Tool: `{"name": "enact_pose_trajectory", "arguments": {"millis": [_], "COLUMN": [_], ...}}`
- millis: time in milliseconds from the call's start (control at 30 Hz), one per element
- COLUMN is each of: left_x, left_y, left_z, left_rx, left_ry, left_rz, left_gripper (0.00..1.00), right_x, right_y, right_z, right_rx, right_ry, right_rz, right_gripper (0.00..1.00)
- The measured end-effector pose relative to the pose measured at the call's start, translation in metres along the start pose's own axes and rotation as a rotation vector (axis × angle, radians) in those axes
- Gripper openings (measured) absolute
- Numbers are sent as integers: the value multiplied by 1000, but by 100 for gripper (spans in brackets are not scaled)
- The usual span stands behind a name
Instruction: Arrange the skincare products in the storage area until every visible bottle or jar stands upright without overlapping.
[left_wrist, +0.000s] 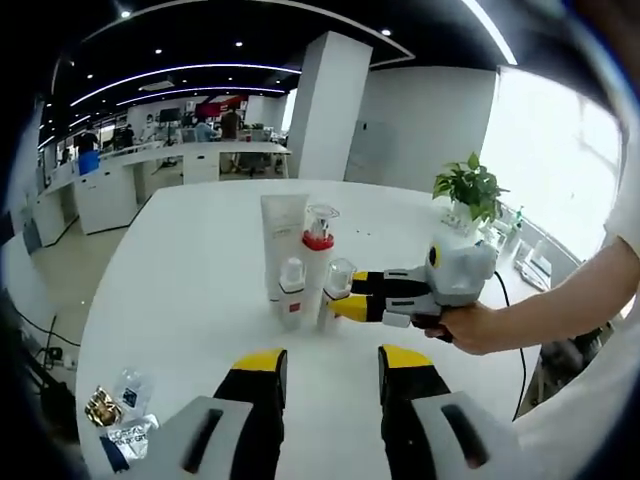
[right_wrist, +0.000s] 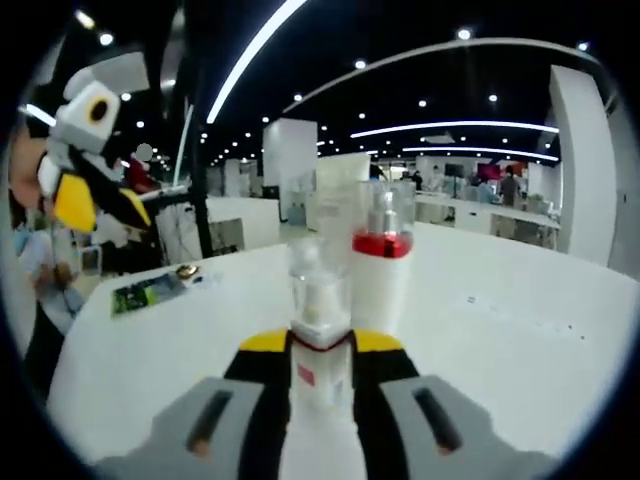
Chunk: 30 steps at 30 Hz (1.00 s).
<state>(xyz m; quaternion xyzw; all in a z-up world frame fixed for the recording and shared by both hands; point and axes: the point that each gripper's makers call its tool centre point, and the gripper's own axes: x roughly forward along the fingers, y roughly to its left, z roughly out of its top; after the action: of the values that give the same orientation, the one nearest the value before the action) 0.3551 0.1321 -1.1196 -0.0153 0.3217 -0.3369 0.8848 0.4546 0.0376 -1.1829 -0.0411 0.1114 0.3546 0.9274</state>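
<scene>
On the white desk (left_wrist: 180, 300), at the far left in the left gripper view, some small packets (left_wrist: 118, 410) lie flat near the edge. The left hand-held gripper (left_wrist: 331, 365) hovers low over the desk with its jaws wide apart and nothing between them.

Further to the right, near the middle of the desk, the skincare products stand close together. The tall white tube (left_wrist: 282, 232) stands upright at the back. Just beside it stands the white bottle with a red collar (left_wrist: 317, 262), also upright. In front of them is a small white bottle with a red label (left_wrist: 291, 292).

The right hand-held gripper (left_wrist: 341, 296) comes from the right and is closed on a small clear-capped bottle (left_wrist: 336, 290), which it holds upright, just beside the red-collar bottle. In the right gripper view this small bottle (right_wrist: 320, 330) sits between the yellow-tipped jaws.

Behind, at the right, stands a green plant (left_wrist: 470, 185).

The task seems nearly finished: three products already stand upright in a group. What is left is to release the last bottle and check that nothing overlaps.
</scene>
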Motion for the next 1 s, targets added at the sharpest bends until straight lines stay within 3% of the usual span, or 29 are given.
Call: {"name": "enact_pose_trajectory", "arguments": {"millis": [167, 700, 800, 867, 933, 1000], "left_x": [1, -1, -2, -2, -2, -2], "left_y": [-3, -4, -4, -3, -2, -3], "left_z": [2, 0, -1, -2, -3, -3], "left_rx": [0, -11, -12, -13, -13, -18], "left_ry": [-5, -7, -6, -3, 5, 2], "left_rz": [-7, -4, -4, -2, 3, 1], "left_gripper": [37, 37, 36, 36, 36, 36], "right_x": [3, -2, -3, -3, -4, -3], "right_y": [1, 1, 1, 2, 0, 1], "right_z": [-7, -29, -37, -38, -42, -42], "right_rx": [-22, -16, -24, 20, -23, -9], "right_ry": [67, 154, 192, 198, 233, 230], "right_rz": [-6, -13, -20, -18, -33, -32], "right_gripper": [21, 27, 26, 25, 22, 21]}}
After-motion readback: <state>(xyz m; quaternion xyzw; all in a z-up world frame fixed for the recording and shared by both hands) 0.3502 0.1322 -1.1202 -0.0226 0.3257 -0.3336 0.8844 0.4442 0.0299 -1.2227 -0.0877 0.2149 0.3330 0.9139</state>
